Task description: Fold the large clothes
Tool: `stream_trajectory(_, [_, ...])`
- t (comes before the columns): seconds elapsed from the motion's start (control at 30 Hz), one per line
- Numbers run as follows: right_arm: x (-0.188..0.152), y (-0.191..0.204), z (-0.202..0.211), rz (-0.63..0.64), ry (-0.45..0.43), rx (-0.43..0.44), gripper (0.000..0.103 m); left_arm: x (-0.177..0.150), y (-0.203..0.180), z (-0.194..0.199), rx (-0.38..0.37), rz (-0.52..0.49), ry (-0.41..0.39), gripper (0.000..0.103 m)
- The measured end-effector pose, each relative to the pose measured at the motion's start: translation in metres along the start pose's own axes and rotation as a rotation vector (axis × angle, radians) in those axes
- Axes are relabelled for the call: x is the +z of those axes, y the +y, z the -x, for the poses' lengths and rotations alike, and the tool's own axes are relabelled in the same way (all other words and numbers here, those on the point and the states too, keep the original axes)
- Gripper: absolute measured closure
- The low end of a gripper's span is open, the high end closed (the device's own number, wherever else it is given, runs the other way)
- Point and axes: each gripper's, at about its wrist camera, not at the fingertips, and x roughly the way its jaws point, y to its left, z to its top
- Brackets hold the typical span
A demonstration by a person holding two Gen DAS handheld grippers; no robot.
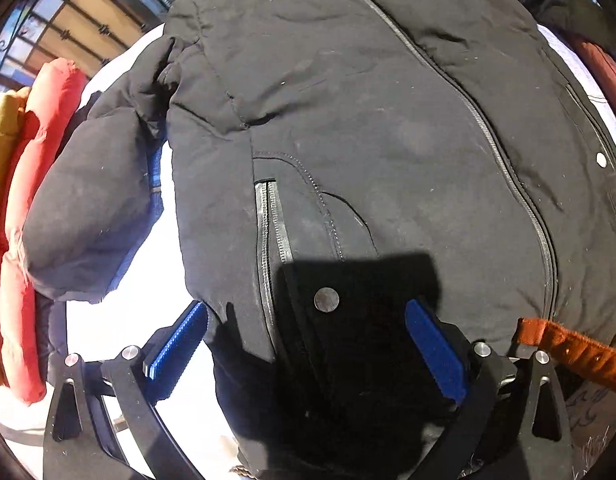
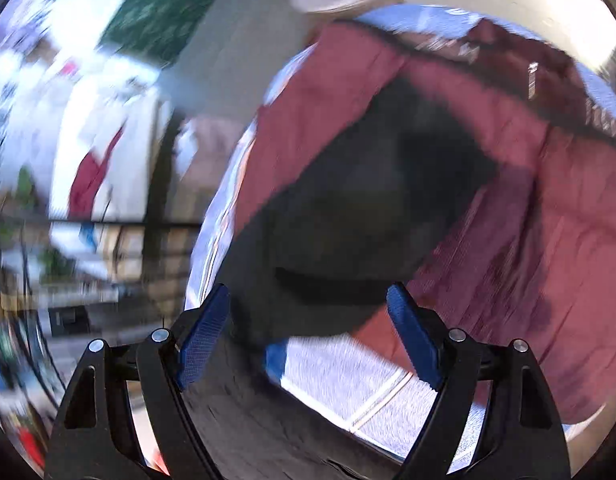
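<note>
Both tongs are seen open and empty: the left tongs [image 1: 305, 344] are held above the black jacket [image 1: 368, 128], the right tongs [image 2: 308, 336] above a dark sleeve [image 2: 368, 208] lying on a maroon garment [image 2: 548, 240]. The jacket is spread, zipped, over the white surface [image 1: 119, 320]. Red and yellow padded clothes [image 1: 35, 184] are piled at its left edge; an orange strap [image 1: 576, 348] crosses the hem. The right view is blurred.
</note>
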Motion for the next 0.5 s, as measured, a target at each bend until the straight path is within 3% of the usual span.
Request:
stream_trajectory(0.1, [0.033,-0.003,-0.017,-0.073,0.054,-0.009,0.022,-0.001,0.003,-0.001,0.003,0.014,0.013,0.006])
stream_trajectory(0.17, [0.037,-0.012,-0.031,-0.111,0.093,-0.003,0.029,-0.006,0.008,0.004,0.0,0.018,0.014,0.006])
stream_trajectory(0.23, [0.038,-0.018,-0.038,-0.128,0.099,-0.027,0.062,-0.008,0.008,0.007,-0.003,0.017,0.013,0.006])
stream_trajectory(0.3, [0.035,-0.015,-0.042,-0.102,0.098,-0.021,0.076,-0.008,0.007,0.008,-0.004,0.015,0.01,0.006])
stream_trajectory(0.37, [0.026,-0.005,-0.037,-0.036,0.071,-0.025,0.084,-0.007,0.005,0.009,-0.008,0.014,0.008,0.006])
stream_trajectory(0.47, [0.012,0.028,-0.003,0.197,-0.024,-0.019,0.089,-0.004,0.005,0.009,-0.009,0.014,0.002,0.006])
stream_trajectory(0.5, [0.009,0.052,0.022,0.326,-0.098,0.013,0.09,-0.002,0.005,0.01,-0.006,0.013,-0.002,0.006])
